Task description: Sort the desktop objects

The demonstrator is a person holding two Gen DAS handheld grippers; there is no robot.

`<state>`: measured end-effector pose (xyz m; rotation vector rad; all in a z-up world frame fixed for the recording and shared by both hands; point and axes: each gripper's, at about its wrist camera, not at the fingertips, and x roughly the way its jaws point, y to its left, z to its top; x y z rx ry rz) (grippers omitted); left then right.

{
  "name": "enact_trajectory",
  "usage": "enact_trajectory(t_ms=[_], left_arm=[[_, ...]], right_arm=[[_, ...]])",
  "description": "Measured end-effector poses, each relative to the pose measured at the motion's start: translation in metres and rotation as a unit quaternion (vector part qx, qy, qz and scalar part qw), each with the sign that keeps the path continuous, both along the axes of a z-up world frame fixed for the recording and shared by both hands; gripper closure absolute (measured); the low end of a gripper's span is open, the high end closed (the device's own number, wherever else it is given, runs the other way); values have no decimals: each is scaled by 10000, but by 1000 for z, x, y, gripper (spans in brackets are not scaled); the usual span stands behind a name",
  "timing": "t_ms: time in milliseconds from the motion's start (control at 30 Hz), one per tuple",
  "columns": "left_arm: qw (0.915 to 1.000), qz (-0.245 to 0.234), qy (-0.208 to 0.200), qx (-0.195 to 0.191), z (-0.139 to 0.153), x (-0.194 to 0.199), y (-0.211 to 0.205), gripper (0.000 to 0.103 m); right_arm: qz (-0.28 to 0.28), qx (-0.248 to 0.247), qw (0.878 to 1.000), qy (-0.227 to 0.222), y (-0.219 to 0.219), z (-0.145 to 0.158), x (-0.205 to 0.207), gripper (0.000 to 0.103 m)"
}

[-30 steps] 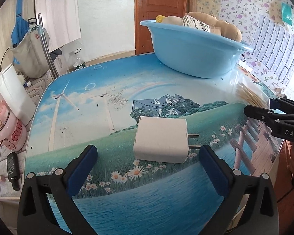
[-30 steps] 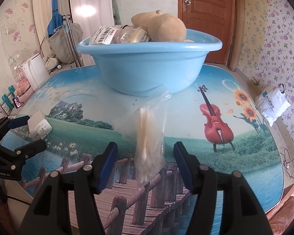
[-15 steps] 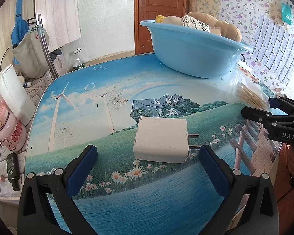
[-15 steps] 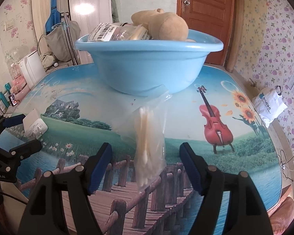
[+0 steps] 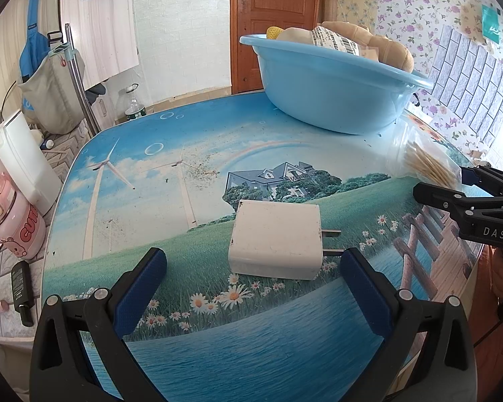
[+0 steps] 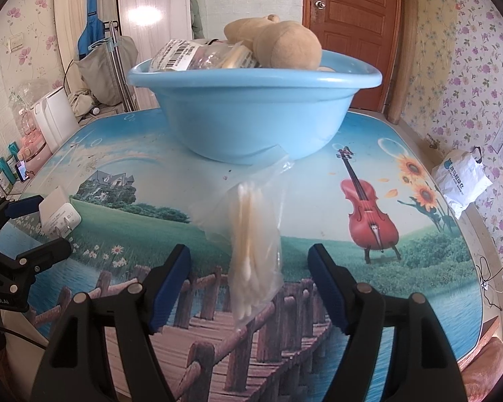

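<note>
Black gripper (image 6: 248, 276) frames, blue pads (image 6: 171, 284), silver screws.

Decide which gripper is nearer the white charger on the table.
Left. The left gripper frames the white charger; the right gripper sits farther off, around the cotton swab bag.

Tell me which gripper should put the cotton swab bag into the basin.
Right. The right gripper straddles the cotton swab bag, facing the blue basin; the left gripper brackets the white charger.
</note>
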<state>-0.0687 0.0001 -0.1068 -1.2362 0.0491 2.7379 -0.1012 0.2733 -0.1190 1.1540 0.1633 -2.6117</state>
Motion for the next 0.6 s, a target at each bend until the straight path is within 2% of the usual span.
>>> enact_trajectory(t_ms=[600], left_arm=[[10000,0,1,-1,-1,1,0,0]], right_arm=[[2,-4,10000,2,0,0,0,29]])
